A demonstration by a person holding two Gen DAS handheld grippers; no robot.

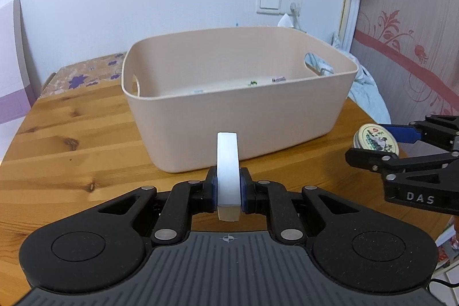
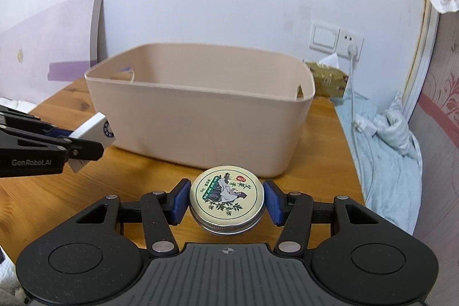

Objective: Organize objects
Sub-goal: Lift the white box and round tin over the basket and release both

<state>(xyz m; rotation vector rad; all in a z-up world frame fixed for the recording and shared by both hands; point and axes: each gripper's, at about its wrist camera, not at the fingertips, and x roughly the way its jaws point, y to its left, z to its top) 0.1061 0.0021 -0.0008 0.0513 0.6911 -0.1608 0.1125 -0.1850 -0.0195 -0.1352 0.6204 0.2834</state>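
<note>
Currently, left wrist view: left gripper pinches a thin white box edge-on, held above the table just in front of the bin. A few small items already lie in the bin. Best move, I'd judge: lift above the near rim, go forward over the middle, then release low.

Right wrist view: right gripper has its pads at both sides of a round tin, apparently clamping it, near the bin's right front corner. Keep the tin level, lift above the rim, and keep apart from the left gripper.
</note>
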